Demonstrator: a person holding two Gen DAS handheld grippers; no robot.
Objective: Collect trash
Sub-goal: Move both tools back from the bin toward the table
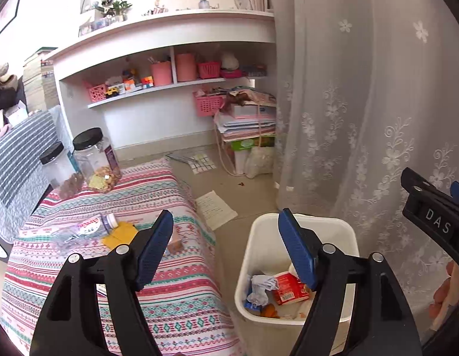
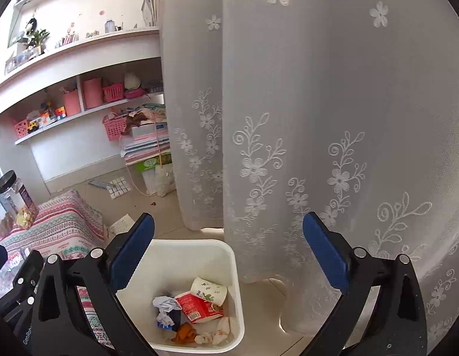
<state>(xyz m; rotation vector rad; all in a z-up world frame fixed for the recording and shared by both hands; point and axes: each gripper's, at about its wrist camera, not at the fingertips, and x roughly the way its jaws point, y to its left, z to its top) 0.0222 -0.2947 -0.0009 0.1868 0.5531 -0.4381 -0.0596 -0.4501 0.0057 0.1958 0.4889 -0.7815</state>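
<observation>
Beside my 2 grippers hangs the white embroidered curtain (image 2: 318, 118), the biggest thing I see. Left of it lies the striped bedspread (image 1: 176, 311), carrying 2 black-lidded jars (image 1: 93, 160), a small bottle (image 1: 96, 224) and a yellow scrap (image 1: 119, 235). Between bed and curtain stands the white trash bin (image 2: 229, 273), holding a red carton (image 2: 196, 307), a paper cup (image 2: 208, 290) and crumpled paper (image 2: 165, 304). I see my left gripper (image 1: 226, 249) spread wide, empty, over the bin's edge. My right gripper (image 2: 229, 255) gapes wide too, empty, above the bin.
</observation>
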